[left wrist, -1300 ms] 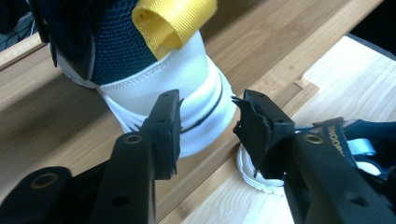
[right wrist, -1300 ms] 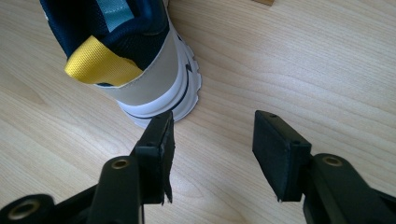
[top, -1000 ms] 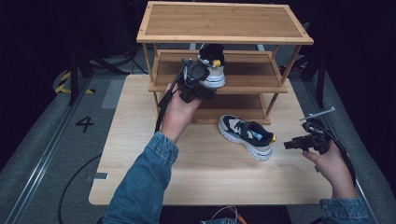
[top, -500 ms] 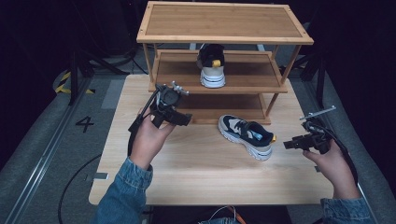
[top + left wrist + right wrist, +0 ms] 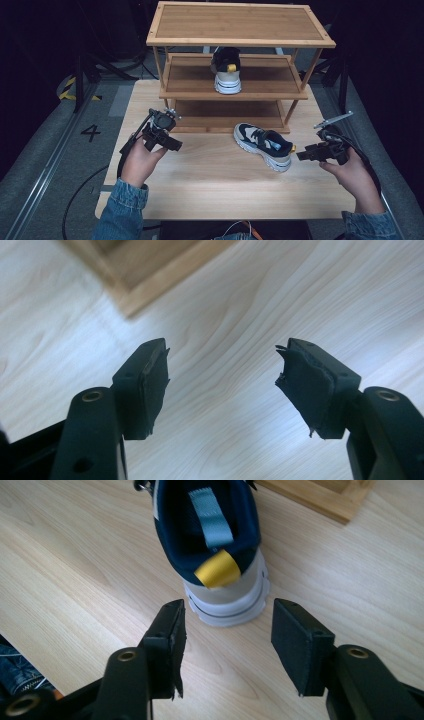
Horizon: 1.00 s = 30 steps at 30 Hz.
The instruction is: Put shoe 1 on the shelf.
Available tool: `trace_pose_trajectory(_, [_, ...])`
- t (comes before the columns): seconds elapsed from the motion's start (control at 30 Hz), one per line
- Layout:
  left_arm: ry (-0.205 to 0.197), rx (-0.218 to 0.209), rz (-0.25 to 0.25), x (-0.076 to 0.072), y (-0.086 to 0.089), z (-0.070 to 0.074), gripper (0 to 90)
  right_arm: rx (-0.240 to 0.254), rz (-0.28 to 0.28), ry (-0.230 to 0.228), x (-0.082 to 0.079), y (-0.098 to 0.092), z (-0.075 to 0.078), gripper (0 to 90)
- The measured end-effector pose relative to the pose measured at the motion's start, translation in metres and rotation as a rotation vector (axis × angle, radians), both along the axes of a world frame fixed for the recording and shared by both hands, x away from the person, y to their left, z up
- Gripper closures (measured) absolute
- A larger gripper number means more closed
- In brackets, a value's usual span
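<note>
Nearest the person, the right claw (image 5: 303, 155) hovers low over the pale wooden bench (image 5: 210, 195), its jaws spread apart and gripping nothing. In the right gripper view the two black jaws frame the heel of a sneaker (image 5: 212, 545) without touching it; a strip of bare bench shows between the pads and the sole.

The sneaker (image 5: 264, 146) lies upright on its sole on the bench, just in front of the rack's bottom shelf and toward the rack's right end, its heel turned to the right claw and its toe pointing back toward the rack. It has a dark navy upper and lining, a thick pale grey-white sole that flares at the heel, a yellow pull loop at the back of the collar and a light blue-grey fabric tab inside the opening.

The left claw (image 5: 172, 144) sits in front of the rack's left end, well apart from the sneaker. In the left gripper view its jaws stand wide and released, with plain bench between them; one pad's rubber edge looks frayed.

Beyond both stands the wooden rack (image 5: 240, 37) with three tiers. On its middle shelf rests a second sneaker (image 5: 225, 70), heel toward the person, with dark upper, cream and white sole and a yellow tab.
</note>
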<state>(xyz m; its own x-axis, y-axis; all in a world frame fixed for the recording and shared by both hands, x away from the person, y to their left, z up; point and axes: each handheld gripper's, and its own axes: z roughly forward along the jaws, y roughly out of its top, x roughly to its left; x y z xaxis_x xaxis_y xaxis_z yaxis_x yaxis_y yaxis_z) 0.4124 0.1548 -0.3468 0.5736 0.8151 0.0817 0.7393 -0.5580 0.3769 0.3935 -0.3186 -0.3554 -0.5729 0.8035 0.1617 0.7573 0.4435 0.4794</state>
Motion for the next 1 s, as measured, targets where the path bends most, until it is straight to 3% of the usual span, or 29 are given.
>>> trace_pose_trajectory(0.1, [0.027, 0.045, 0.006, 0.000, 0.003, -0.007, 35.2, 0.025, 0.019, -0.008, 0.003, 0.007, 0.000, 51.4])
trace_pose_trajectory(0.3, [0.059, 0.076, 0.014, -0.002, 0.008, -0.018, 34.4, 0.023, 0.017, -0.013, 0.011, 0.015, -0.002, 56.4])
trace_pose_trajectory(0.47, [0.063, 0.080, 0.020, -0.006, 0.013, -0.019, 34.5, -0.002, 0.035, -0.005, 0.016, 0.018, -0.003, 74.9])
trace_pose_trajectory(0.63, [0.065, 0.077, 0.027, -0.007, 0.016, -0.020, 34.5, -0.016, 0.055, 0.000, 0.015, 0.022, -0.002, 87.3])
trace_pose_trajectory(0.8, [0.069, 0.078, 0.025, -0.005, 0.016, -0.021, 34.5, -0.022, 0.077, -0.003, 0.011, 0.027, 0.002, 88.2])
trace_pose_trajectory(0.97, [0.069, 0.081, 0.020, -0.005, 0.015, -0.021, 34.6, -0.049, 0.135, -0.014, 0.001, 0.042, 0.009, 88.1])
trace_pose_trajectory(1.0, [0.066, 0.077, 0.018, -0.005, 0.014, -0.022, 34.6, -0.063, 0.169, -0.015, -0.006, 0.052, 0.013, 88.1])
